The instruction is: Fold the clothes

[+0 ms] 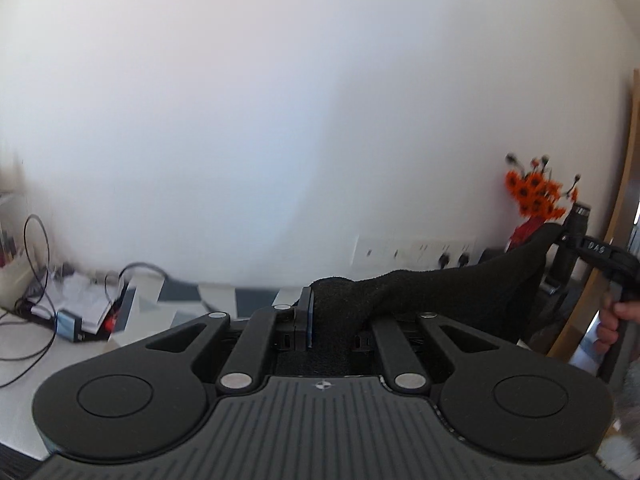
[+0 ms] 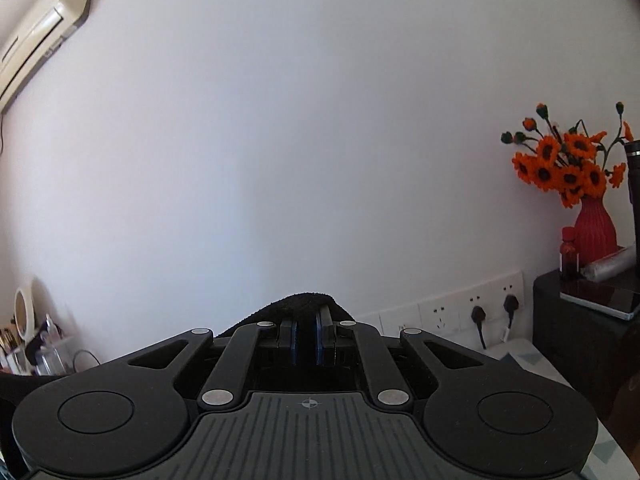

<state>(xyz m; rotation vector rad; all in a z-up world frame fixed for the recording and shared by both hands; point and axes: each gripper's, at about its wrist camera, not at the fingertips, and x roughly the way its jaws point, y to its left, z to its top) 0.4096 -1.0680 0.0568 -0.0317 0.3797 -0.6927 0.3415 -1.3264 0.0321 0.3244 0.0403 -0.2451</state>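
Garment spans between left gripper and right gripper, vase far right

Desk with a pale surface, partly covered by a cloth of grey, blue and white geometric patches. At its left end lie looped black cables, loose papers and a small blue-faced box. Wall sockets run behind its far edge.

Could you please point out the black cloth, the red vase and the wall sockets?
black cloth point(image 1: 440, 284): left wrist view, middle of the stretched span.
red vase point(image 2: 595, 226): right wrist view, ribbed body.
wall sockets point(image 2: 472, 307): right wrist view, white faceplate.
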